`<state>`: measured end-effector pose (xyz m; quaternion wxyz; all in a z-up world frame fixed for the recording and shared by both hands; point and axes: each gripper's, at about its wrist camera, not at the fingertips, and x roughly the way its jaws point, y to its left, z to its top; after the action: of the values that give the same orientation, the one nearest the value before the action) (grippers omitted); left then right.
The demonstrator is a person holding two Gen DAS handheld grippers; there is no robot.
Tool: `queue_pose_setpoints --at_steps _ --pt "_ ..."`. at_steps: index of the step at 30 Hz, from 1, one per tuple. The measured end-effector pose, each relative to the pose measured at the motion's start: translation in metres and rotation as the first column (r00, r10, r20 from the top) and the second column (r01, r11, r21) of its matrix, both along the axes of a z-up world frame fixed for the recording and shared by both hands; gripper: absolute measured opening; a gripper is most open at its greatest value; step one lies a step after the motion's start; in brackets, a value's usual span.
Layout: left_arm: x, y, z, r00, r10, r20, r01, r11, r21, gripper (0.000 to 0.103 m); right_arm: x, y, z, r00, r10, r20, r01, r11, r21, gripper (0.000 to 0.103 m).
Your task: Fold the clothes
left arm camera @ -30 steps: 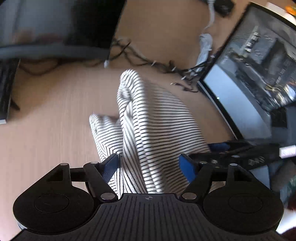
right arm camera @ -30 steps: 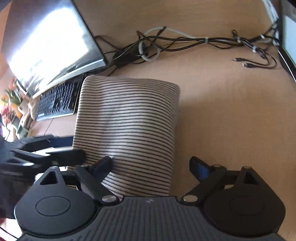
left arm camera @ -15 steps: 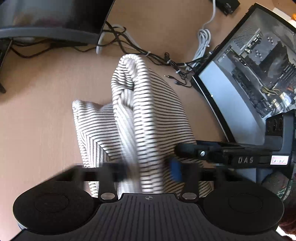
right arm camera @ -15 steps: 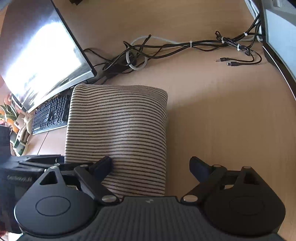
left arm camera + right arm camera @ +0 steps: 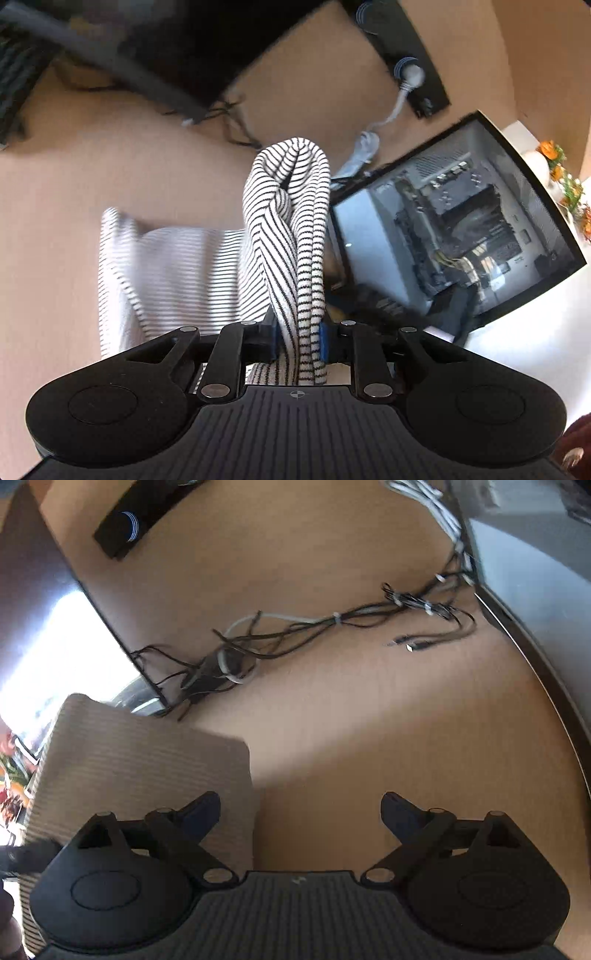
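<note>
Left wrist view shows the biggest change: a second ago the left gripper (image 5: 298, 341) stood spread on either side of the striped garment (image 5: 291, 236), and now its blue pads are clenched on a bunched ridge of that cloth, which rises in a twisted fold straight ahead of the fingers while the rest trails down to the left onto the wooden desk (image 5: 92, 177). I judge that a fold is starting, with the pinched edge ready to be carried over the flat part. Seen from the right wrist, the right gripper (image 5: 301, 808) is spread wide and grasps nothing; the garment lies flat at lower left, under and beside its left finger, with bare desk between the fingertips and a tangle of cables (image 5: 258, 642) well beyond.
</note>
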<state>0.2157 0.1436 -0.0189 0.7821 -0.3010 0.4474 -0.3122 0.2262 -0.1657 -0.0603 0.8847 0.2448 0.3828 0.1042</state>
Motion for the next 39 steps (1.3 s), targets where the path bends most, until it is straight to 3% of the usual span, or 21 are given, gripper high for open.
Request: queue_pose_setpoints --at_steps 3,5,12,16,19,21,24,26,28,31,33,36,39 --pt "-0.003 0.020 -0.018 0.996 0.053 -0.070 -0.054 0.998 -0.013 0.021 0.013 0.013 -0.004 0.993 0.113 -0.036 -0.107 0.985 0.132 0.095" --pt "-0.003 0.025 -0.020 0.995 0.062 -0.075 -0.064 0.998 -0.027 0.021 0.023 0.024 -0.019 0.975 0.198 -0.098 -0.167 0.950 0.264 0.095" --pt "0.004 0.024 -0.016 0.994 0.072 -0.077 -0.078 0.994 -0.073 0.021 0.011 0.036 -0.057 0.947 0.277 -0.160 -0.176 0.870 0.461 0.095" --pt "0.011 0.013 -0.015 0.995 0.057 -0.078 -0.063 0.996 -0.070 0.021 -0.008 0.034 -0.059 0.918 0.355 -0.174 -0.236 0.846 0.478 0.095" --pt "0.023 -0.004 -0.012 0.997 0.036 -0.069 -0.042 0.996 -0.081 0.021 -0.037 0.045 -0.027 0.899 0.424 -0.110 -0.389 0.889 0.242 0.095" --pt "0.033 -0.020 -0.006 0.999 0.011 -0.048 -0.015 0.996 -0.084 0.021 -0.050 0.055 -0.008 0.883 0.467 -0.051 -0.463 0.883 0.077 0.095" --pt "0.049 -0.045 0.004 1.000 -0.021 -0.018 0.020 0.996 -0.086 0.021 -0.057 0.076 0.000 0.894 0.447 -0.039 -0.447 0.881 -0.157 0.096" --pt "0.055 -0.055 0.007 1.000 -0.026 -0.016 0.024 0.995 -0.094 0.022 -0.055 0.088 -0.006 0.935 0.355 -0.012 -0.345 0.901 -0.261 0.096" --pt "0.055 -0.057 0.009 1.000 -0.025 -0.016 0.023 0.994 -0.103 0.021 -0.050 0.094 -0.011 0.974 0.220 0.049 -0.199 0.941 -0.272 0.096" --pt "0.050 -0.050 0.013 1.000 -0.015 -0.014 0.014 0.994 -0.112 0.021 -0.035 0.102 -0.020 0.994 0.041 0.105 -0.011 0.963 -0.270 0.096" --pt "0.040 -0.039 0.016 1.000 -0.005 -0.008 0.004 0.994 -0.107 0.021 -0.027 0.122 -0.025 0.989 0.033 0.147 0.036 0.898 -0.438 0.092" --pt "0.021 -0.015 0.015 1.000 0.018 0.005 -0.017 0.996 -0.082 0.021 -0.027 0.158 -0.037 0.970 0.127 0.207 0.056 0.715 -0.697 0.091" --pt "0.000 0.019 0.000 0.997 0.073 -0.023 -0.074 0.995 -0.063 0.020 -0.029 0.185 -0.045 0.953 0.208 0.220 0.069 0.560 -0.826 0.091"
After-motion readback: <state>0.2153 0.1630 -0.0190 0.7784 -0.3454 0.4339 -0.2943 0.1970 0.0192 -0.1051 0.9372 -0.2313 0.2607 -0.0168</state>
